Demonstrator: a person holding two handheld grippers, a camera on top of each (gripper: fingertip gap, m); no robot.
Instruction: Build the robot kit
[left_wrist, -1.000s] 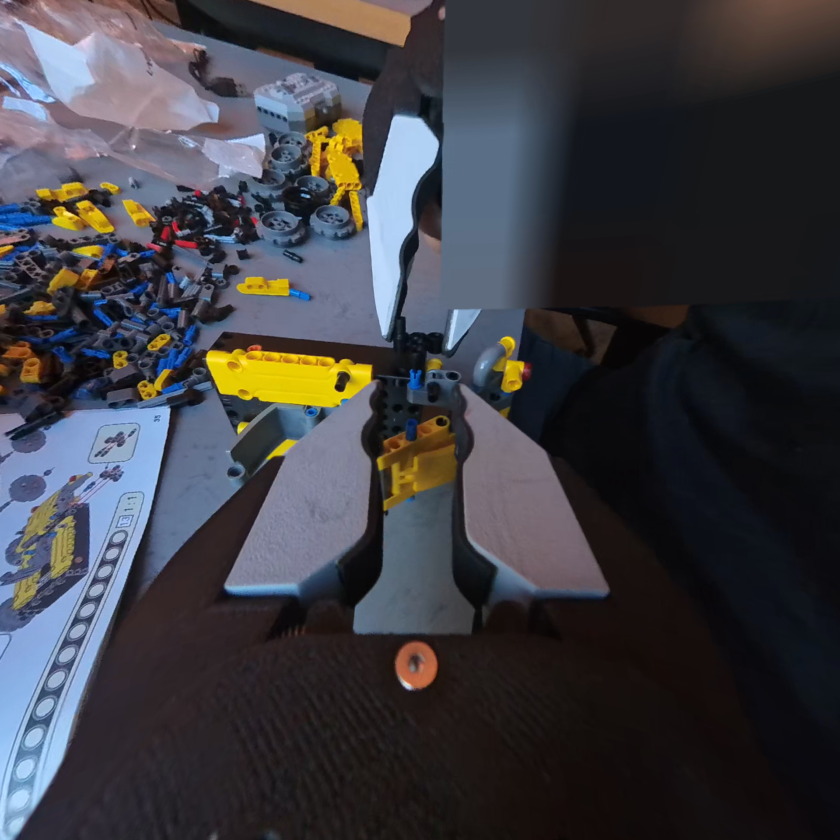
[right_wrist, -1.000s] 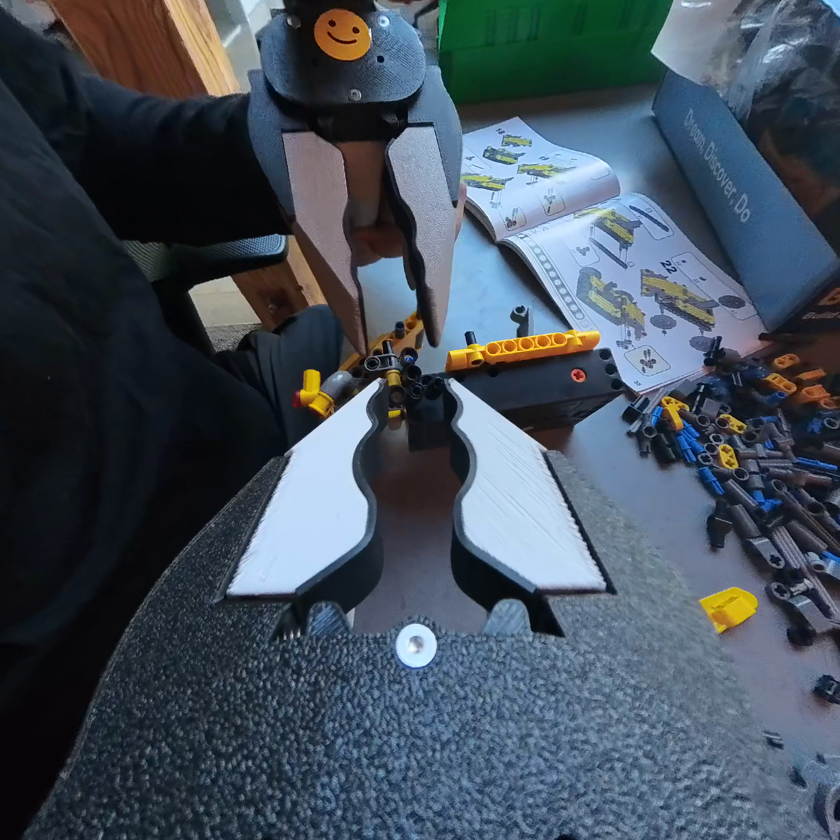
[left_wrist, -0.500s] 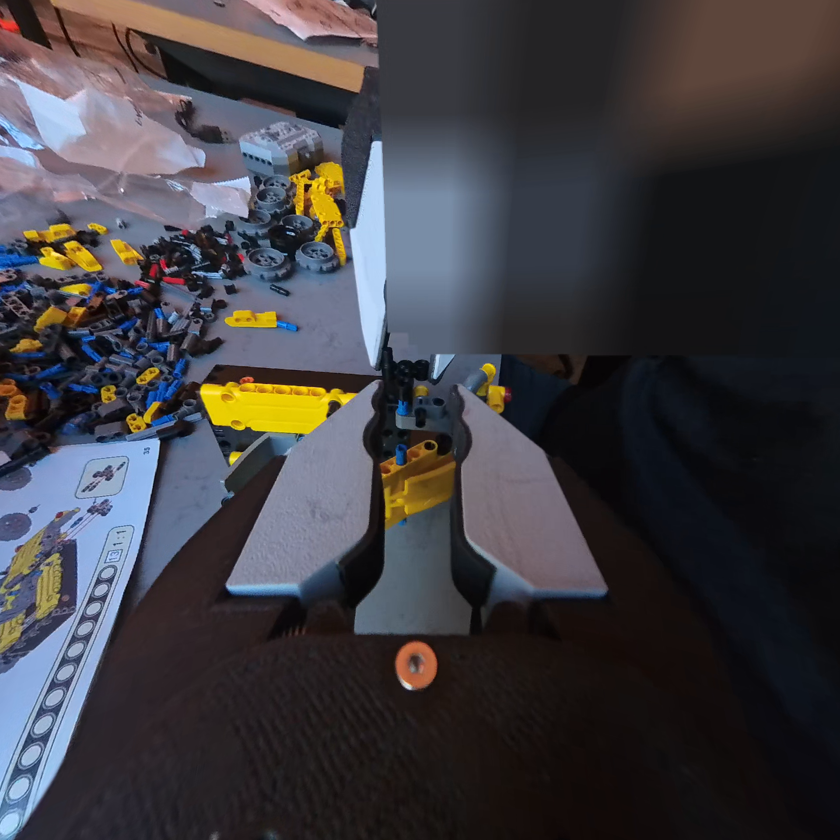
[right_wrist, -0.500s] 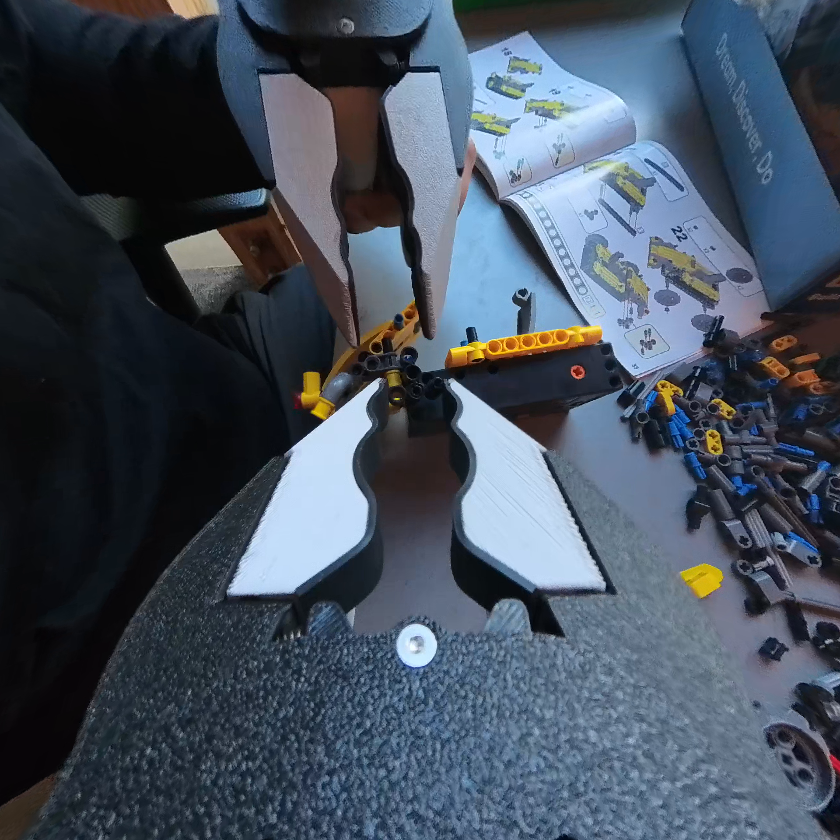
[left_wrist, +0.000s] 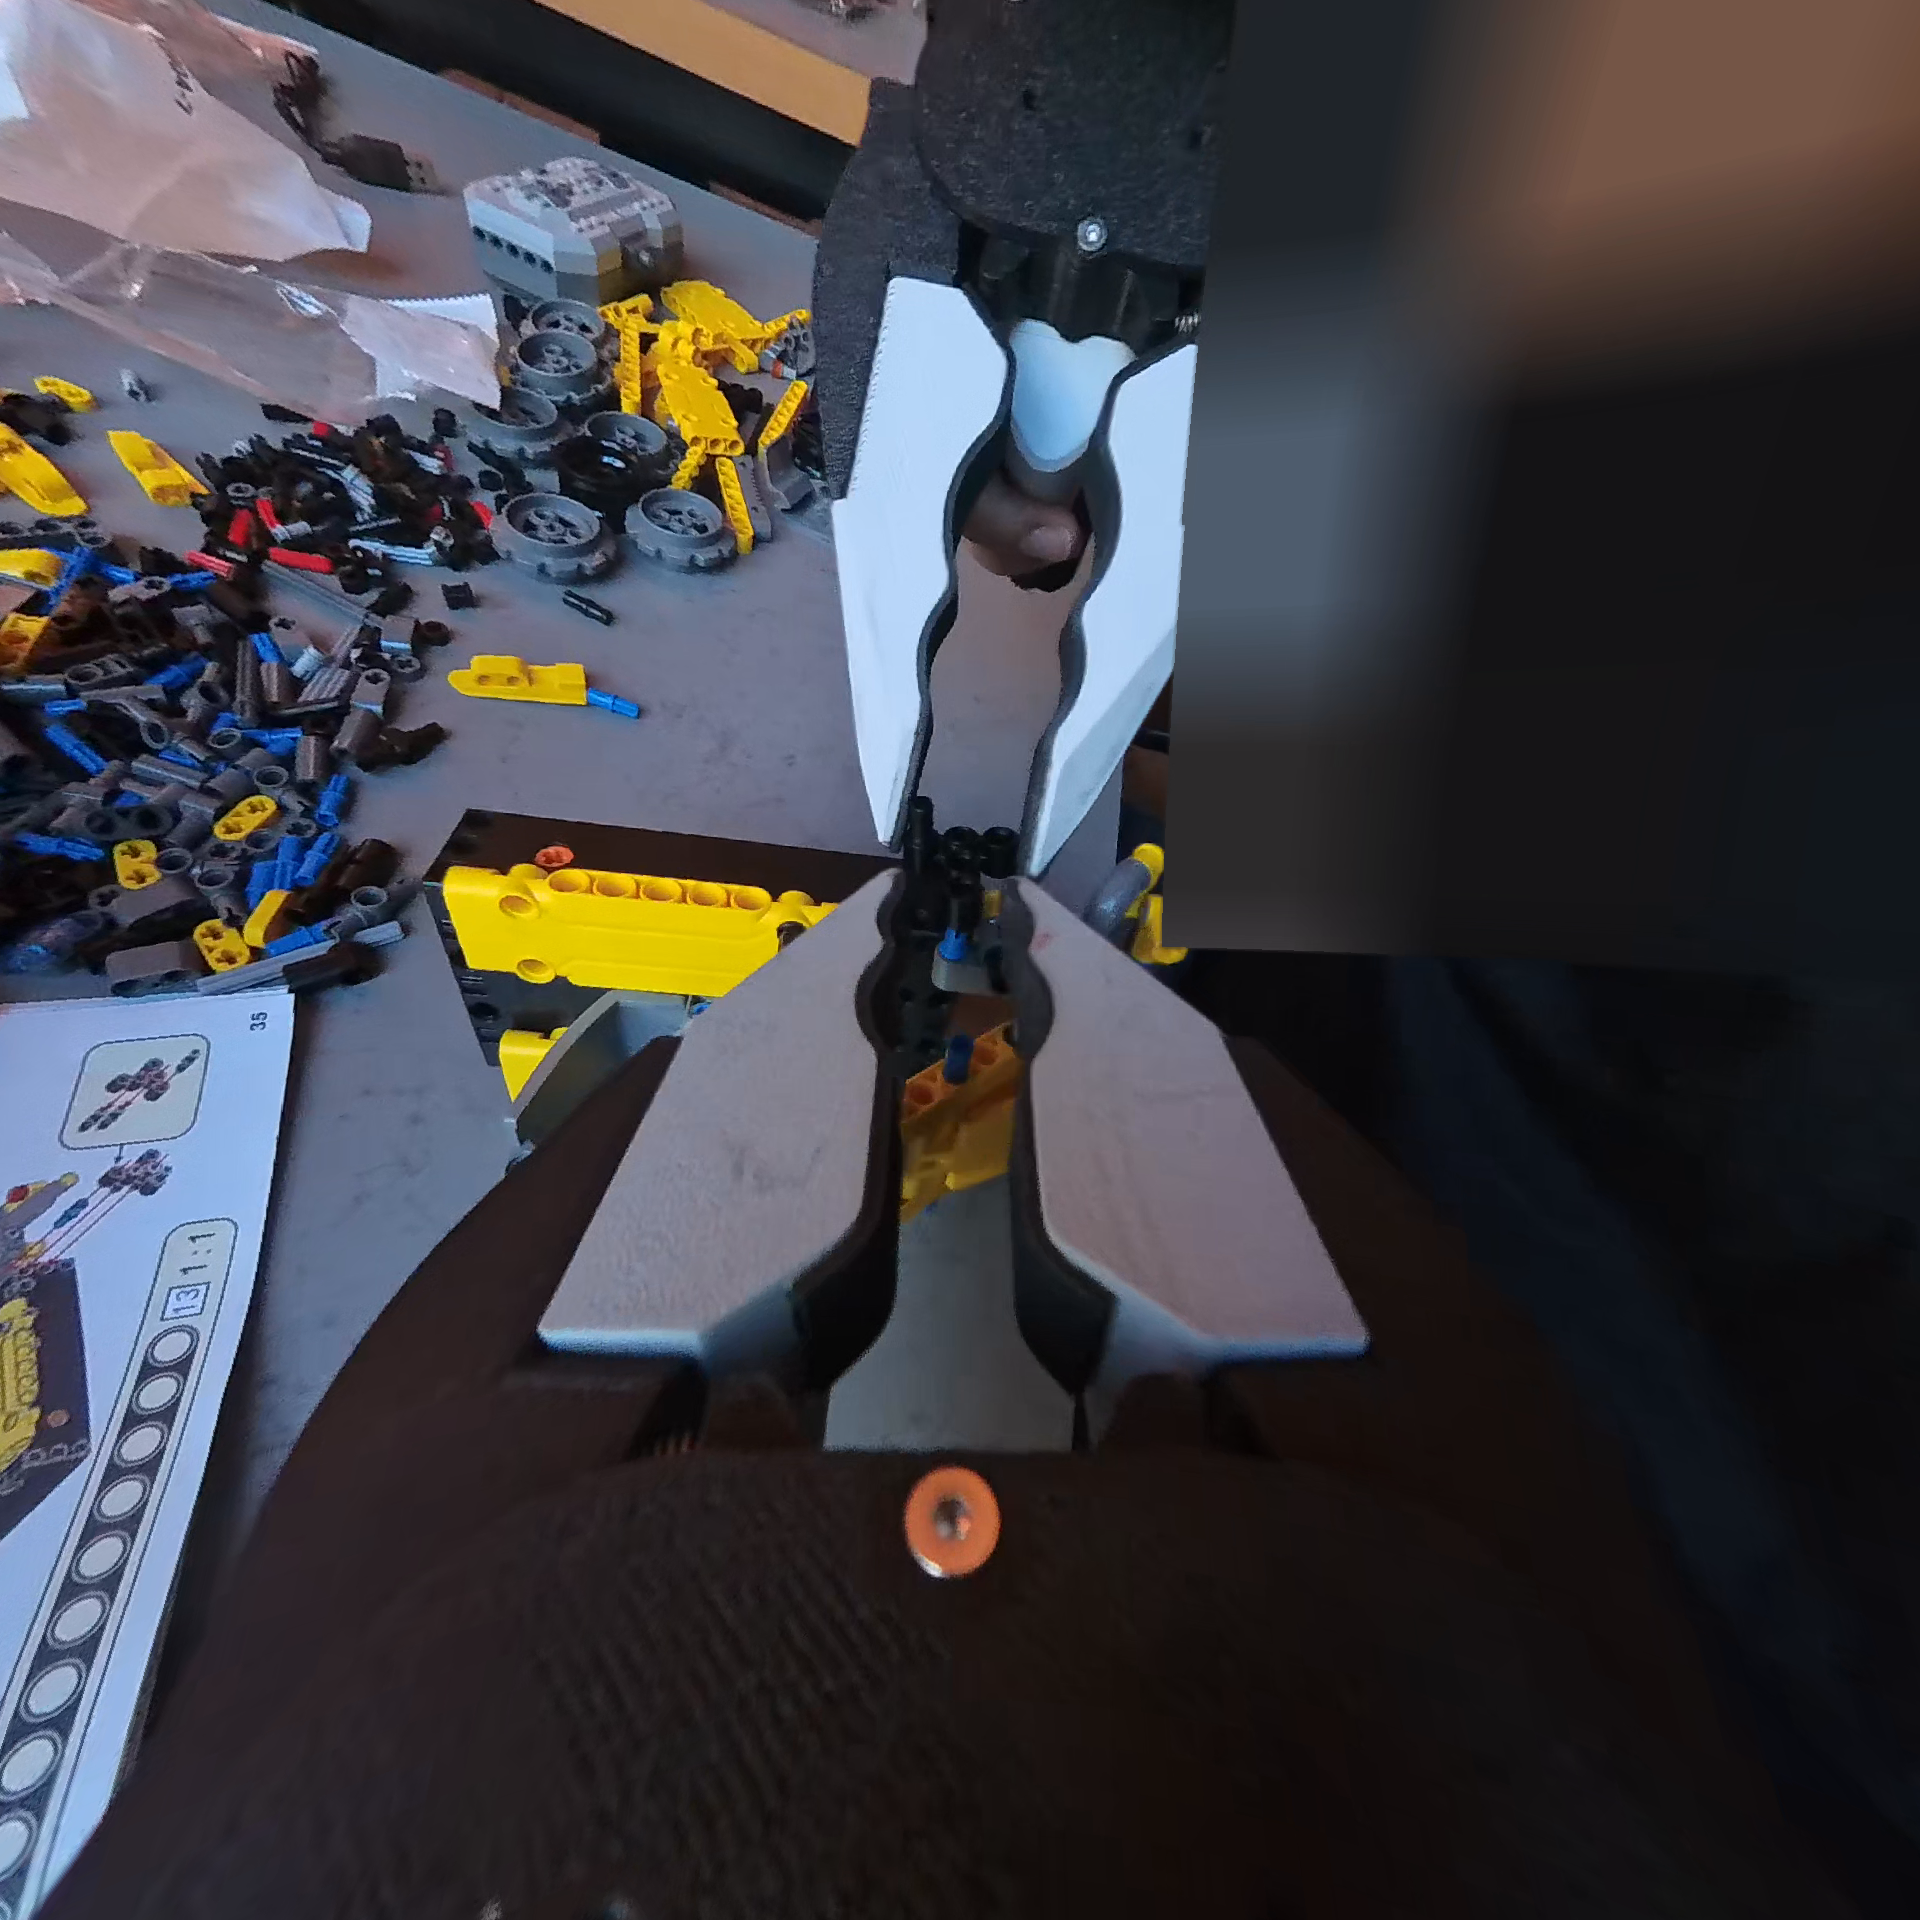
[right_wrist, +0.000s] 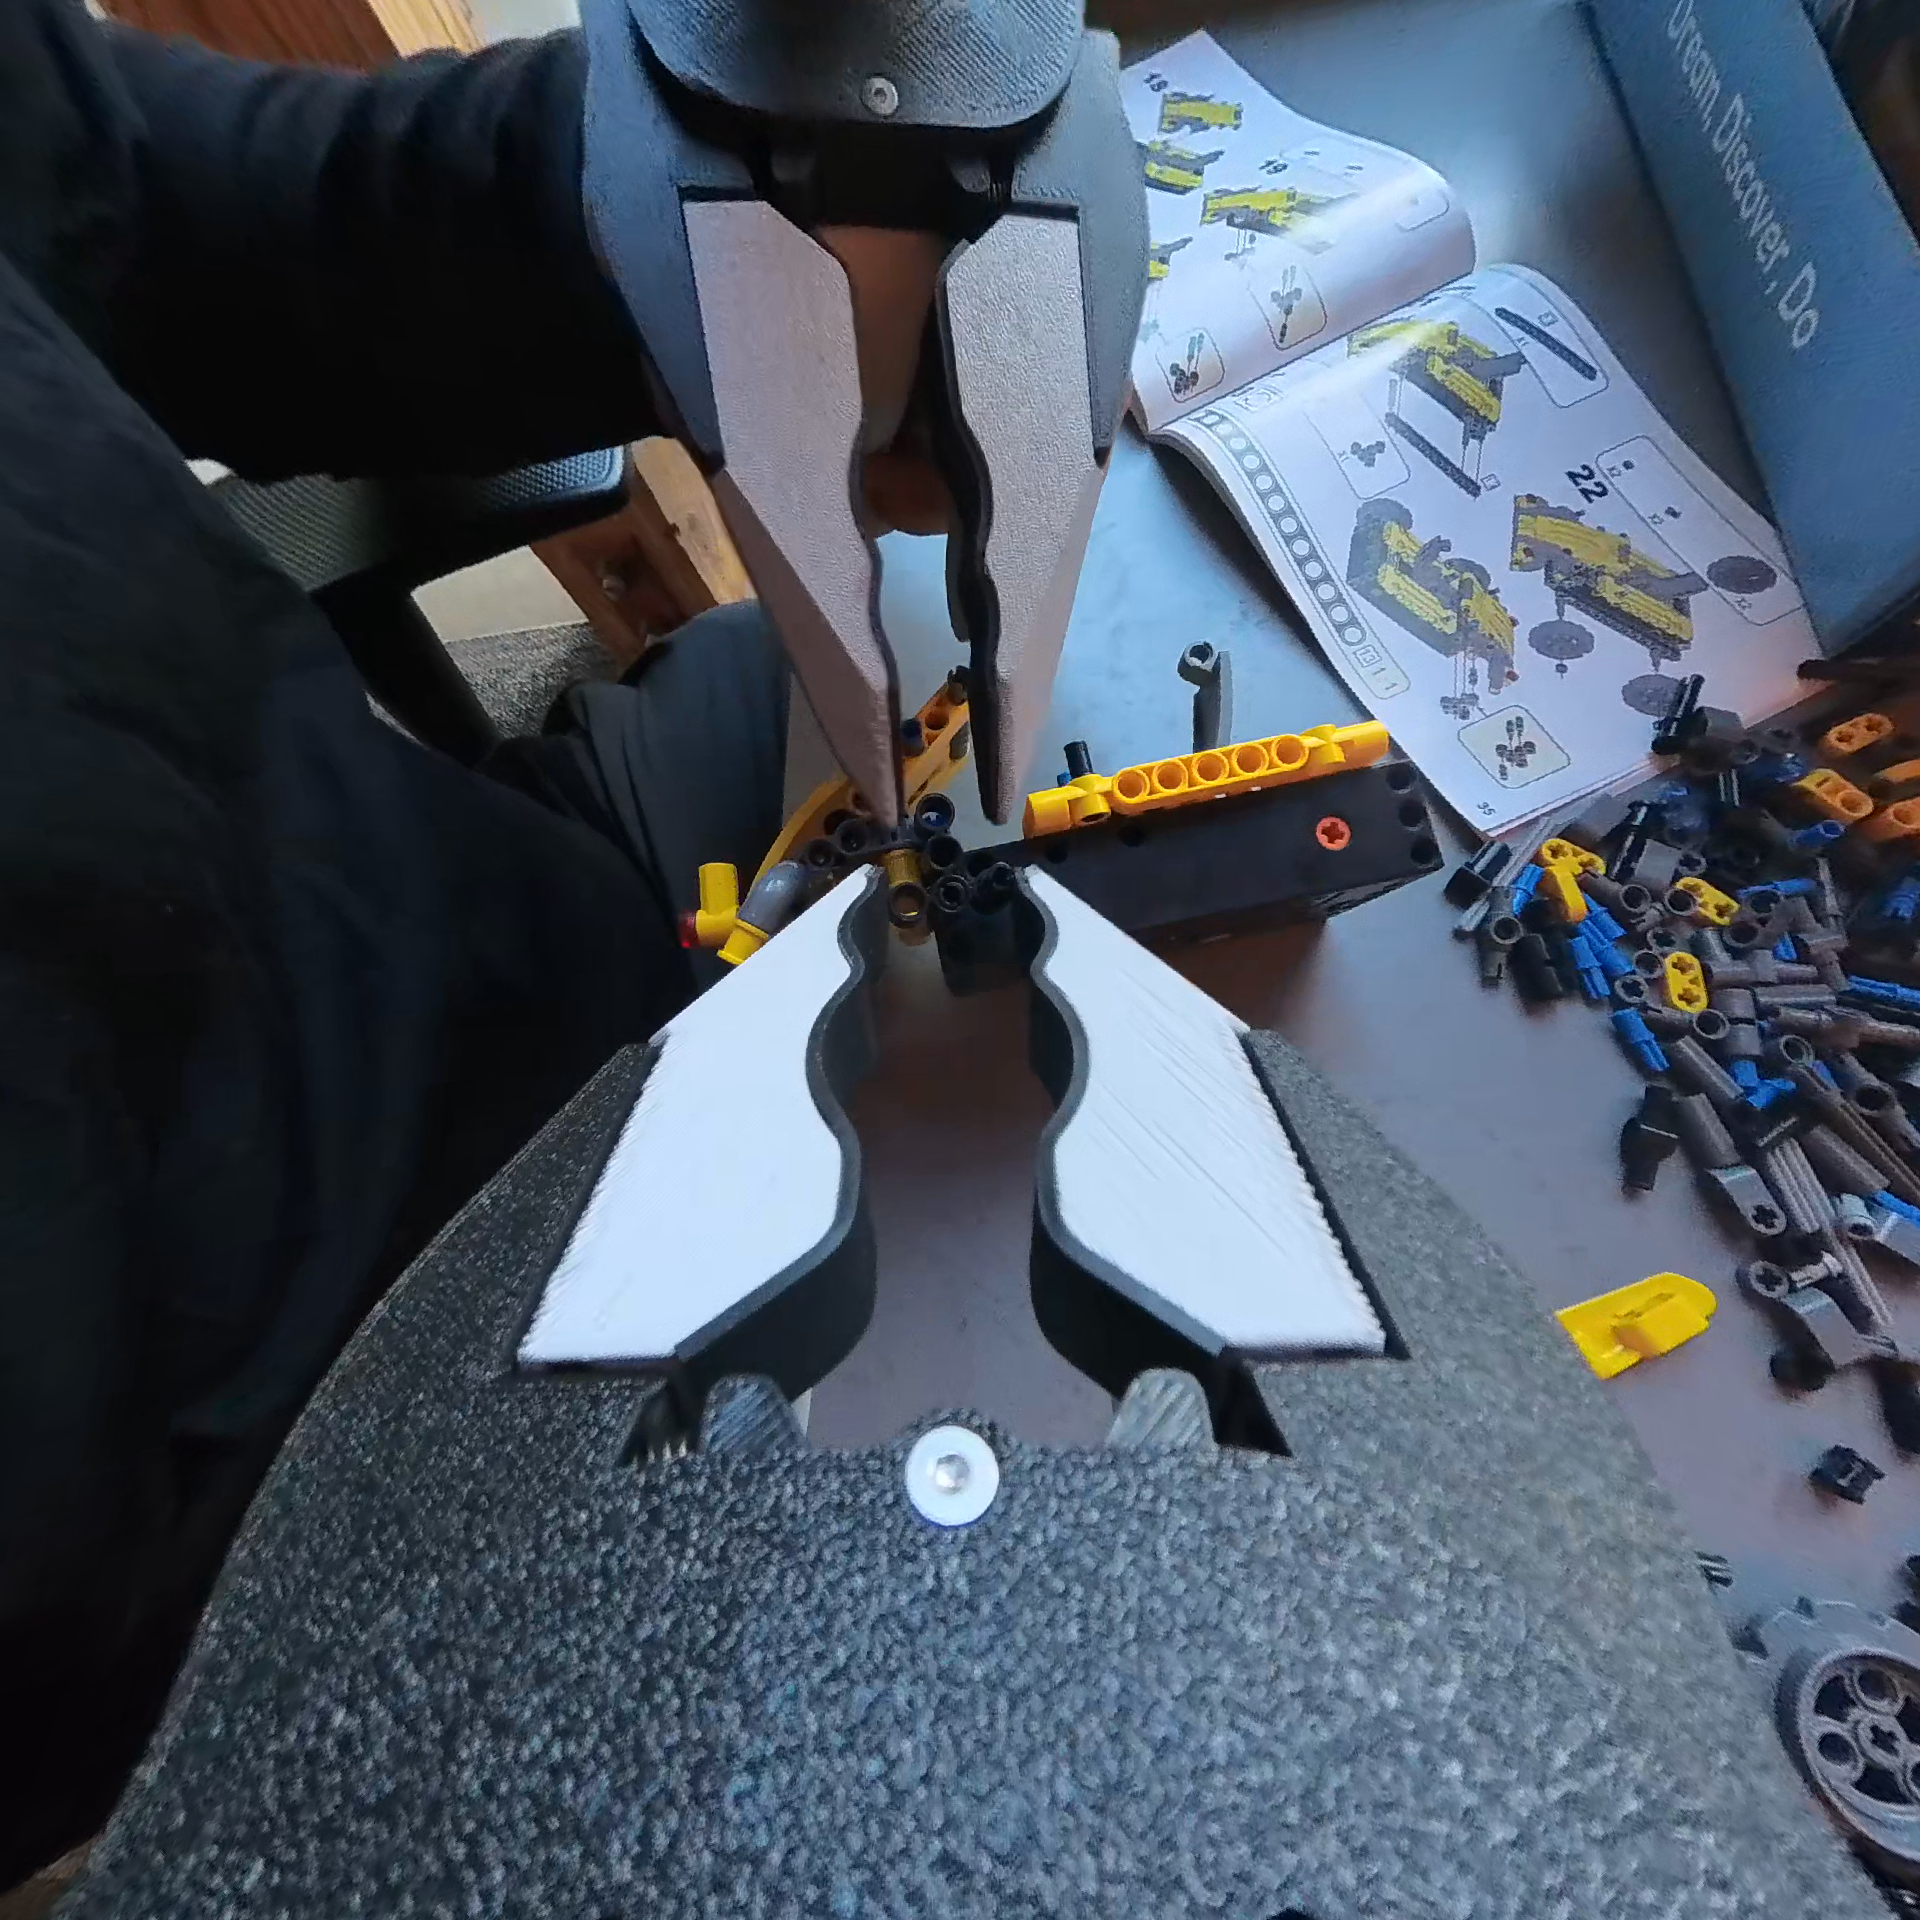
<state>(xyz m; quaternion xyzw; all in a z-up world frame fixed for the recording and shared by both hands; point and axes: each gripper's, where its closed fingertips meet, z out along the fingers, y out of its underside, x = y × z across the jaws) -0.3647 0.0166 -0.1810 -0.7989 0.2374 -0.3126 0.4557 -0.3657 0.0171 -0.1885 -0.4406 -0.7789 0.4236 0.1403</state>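
Left gripper (left_wrist: 948, 904): smooth grey wedge-shaped fingers with wavy black inner edges, drawn narrow and clamped on the brick assembly (left_wrist: 951, 997) — a knobbly cluster of black pin-hole connectors with a grey elbow, blue pins and a yellow holed beam.
Right gripper (right_wrist: 948, 894): white ribbed fingers with black rubbery lining, set at a middling gap; its tips flank the black connector end of the same assembly, but whether they press on it I cannot tell.
Assembly's place: held between the two grippers at the near table (left_wrist: 748, 707) edge, tip to tip, just beside a black block (right_wrist: 1226, 862) topped by a yellow holed beam.
Loose parts (left_wrist: 208, 707): a dense scatter of small black, grey, blue and yellow plastic pieces well to one side, with round grey spoked wheels (left_wrist: 551, 530) behind.
Paper: an open instruction booklet (right_wrist: 1455, 499), glossy pages — flat on the matte grey table.
Wrapping: crinkled clear plastic bags (left_wrist: 187, 260) at the far corner.
Person: dark sleeve (right_wrist: 312, 260) behind the left gripper.
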